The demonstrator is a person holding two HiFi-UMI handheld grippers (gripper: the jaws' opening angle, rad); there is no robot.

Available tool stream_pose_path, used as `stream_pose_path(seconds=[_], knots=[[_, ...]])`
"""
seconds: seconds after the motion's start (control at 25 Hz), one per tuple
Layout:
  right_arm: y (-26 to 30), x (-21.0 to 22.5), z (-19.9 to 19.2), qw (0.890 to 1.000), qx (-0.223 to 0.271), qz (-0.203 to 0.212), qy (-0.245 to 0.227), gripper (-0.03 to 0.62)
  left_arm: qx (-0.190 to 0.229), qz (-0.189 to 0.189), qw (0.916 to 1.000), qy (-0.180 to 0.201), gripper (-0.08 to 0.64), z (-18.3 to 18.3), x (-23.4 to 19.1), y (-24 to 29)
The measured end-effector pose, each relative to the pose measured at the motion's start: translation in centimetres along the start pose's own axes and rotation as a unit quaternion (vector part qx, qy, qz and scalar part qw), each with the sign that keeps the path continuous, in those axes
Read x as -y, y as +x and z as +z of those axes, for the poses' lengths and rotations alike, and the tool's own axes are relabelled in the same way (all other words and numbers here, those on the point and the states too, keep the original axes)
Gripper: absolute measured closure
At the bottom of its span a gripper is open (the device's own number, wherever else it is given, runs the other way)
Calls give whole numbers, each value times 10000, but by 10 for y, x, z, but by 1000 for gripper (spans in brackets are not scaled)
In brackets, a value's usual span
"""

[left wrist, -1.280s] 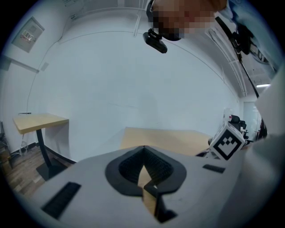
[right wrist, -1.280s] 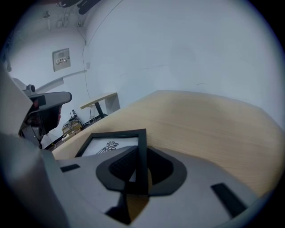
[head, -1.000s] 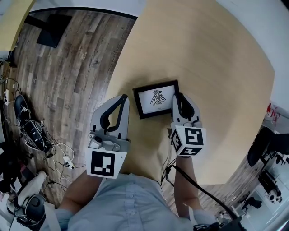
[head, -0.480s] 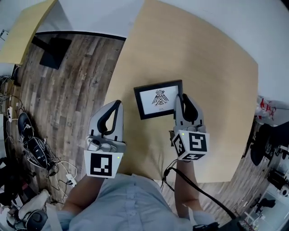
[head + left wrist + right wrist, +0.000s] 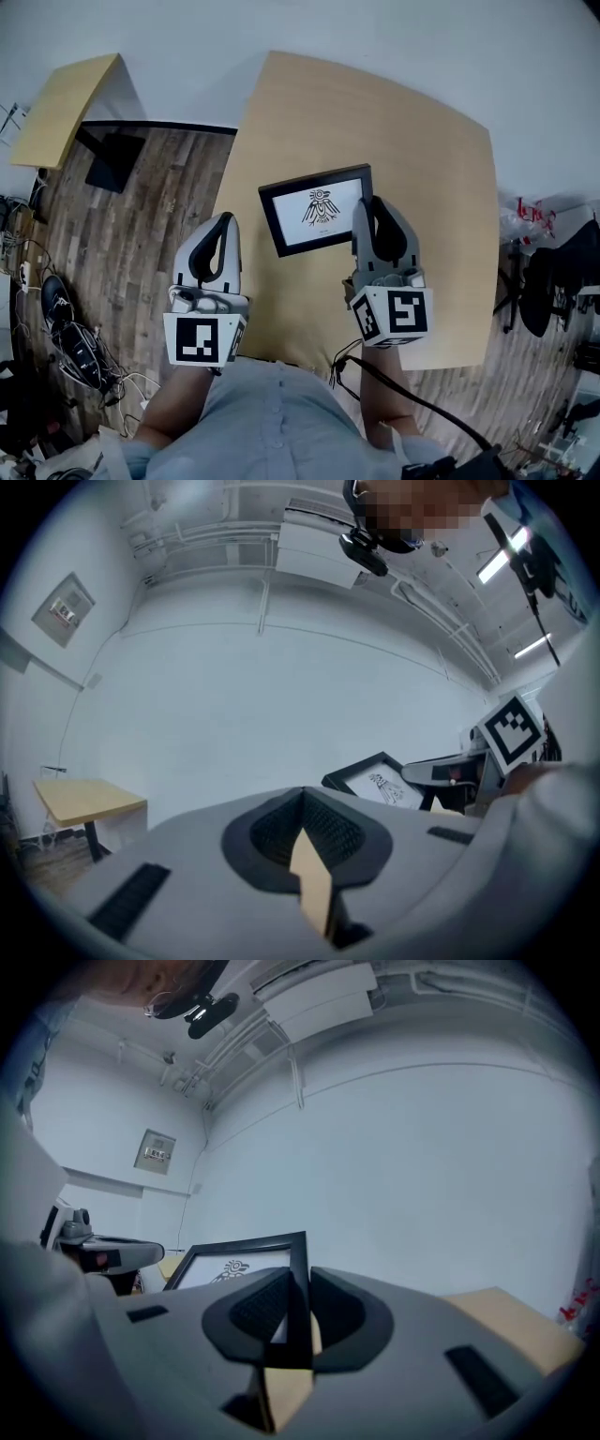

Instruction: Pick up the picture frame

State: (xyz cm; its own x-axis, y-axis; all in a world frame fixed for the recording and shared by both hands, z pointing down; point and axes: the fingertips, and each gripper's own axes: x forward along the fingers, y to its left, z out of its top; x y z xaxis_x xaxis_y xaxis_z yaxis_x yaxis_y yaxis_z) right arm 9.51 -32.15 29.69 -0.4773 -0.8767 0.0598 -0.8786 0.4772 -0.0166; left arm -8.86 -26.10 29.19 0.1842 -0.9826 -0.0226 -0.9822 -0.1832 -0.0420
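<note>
Right gripper view: the right gripper (image 5: 298, 1309) pinches the black picture frame (image 5: 246, 1243) by its edge; the left gripper (image 5: 302, 797), left of the frame, has its jaws pressed together.

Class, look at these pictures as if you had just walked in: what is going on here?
A person holds a gripper in each hand above a wooden table. The right gripper is clamped on the right edge of a black picture frame with a bird drawing, holding it clear of the table. The left gripper is shut, empty and apart from the frame.
</note>
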Motion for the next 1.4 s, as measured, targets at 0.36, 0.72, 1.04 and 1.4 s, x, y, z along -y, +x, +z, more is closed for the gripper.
stream_pose_path(seconds=[0.36, 0.72, 1.04, 1.4], knots=[[-37, -1, 38, 9984, 554, 40, -141, 526, 382, 24, 9991, 176, 560, 38, 22, -8], [-63, 4, 47, 9970, 760, 45, -157, 526, 593, -48, 9977, 329, 560, 59, 46, -15], [-64, 13, 50, 9965, 828, 50, -64, 526, 626, -66, 9972, 405, 560, 63, 55, -10], [-70, 14, 52, 9960, 883, 82, -57, 526, 643, -66, 9969, 450, 560, 65, 61, -14]])
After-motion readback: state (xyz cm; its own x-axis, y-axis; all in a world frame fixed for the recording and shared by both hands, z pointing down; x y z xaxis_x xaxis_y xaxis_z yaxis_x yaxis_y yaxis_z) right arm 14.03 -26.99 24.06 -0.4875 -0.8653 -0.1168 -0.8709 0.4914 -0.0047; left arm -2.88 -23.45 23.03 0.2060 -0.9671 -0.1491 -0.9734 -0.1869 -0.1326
